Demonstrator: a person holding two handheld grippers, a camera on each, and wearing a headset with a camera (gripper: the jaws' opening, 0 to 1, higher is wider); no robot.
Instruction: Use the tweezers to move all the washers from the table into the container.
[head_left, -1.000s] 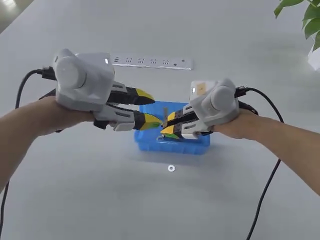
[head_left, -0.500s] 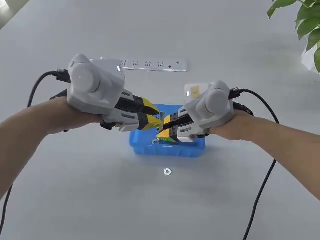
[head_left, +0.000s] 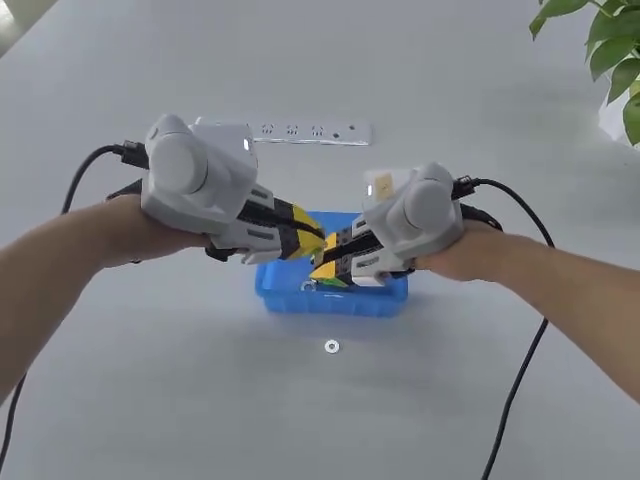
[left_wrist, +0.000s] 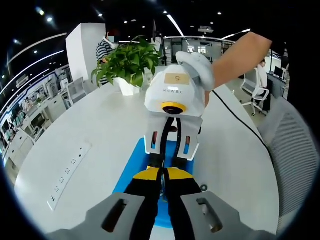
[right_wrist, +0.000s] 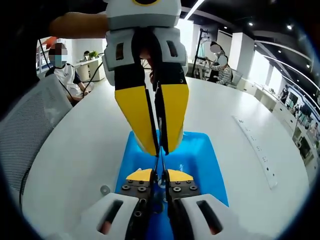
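Since a second ago my left gripper has closed in from nine o'clock to meet my right gripper over the blue container. Both jaw pairs stand narrow, pinching the tweezers, whose long axis runs between them. One washer lies on the table at six o'clock of the container, nearer my right.
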